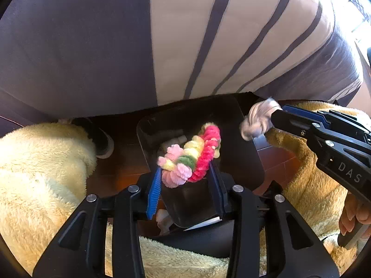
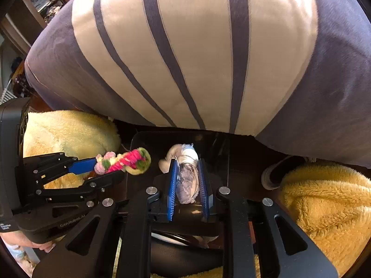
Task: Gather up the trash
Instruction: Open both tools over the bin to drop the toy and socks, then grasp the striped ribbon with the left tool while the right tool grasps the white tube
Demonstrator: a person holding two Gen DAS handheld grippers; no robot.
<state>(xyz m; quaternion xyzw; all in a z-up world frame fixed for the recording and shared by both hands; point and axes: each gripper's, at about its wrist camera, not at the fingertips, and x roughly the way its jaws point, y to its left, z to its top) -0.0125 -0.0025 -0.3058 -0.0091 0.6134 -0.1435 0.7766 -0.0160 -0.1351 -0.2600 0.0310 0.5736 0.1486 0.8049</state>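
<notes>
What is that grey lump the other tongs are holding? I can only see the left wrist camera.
Observer: The right wrist view shows a crumpled grey-white wad with clear wrap on it, squeezed between both blue pads of the right tongs.
Operator: Is the bin under it?
Observer: In that view the black bin has its open mouth just beyond the wad.
Operator: How do my tongs look from over there?
Observer: Seen from the side, the left tongs pinch one end of the colourful fuzzy bundle. Much of it sticks out past the tips.
</notes>
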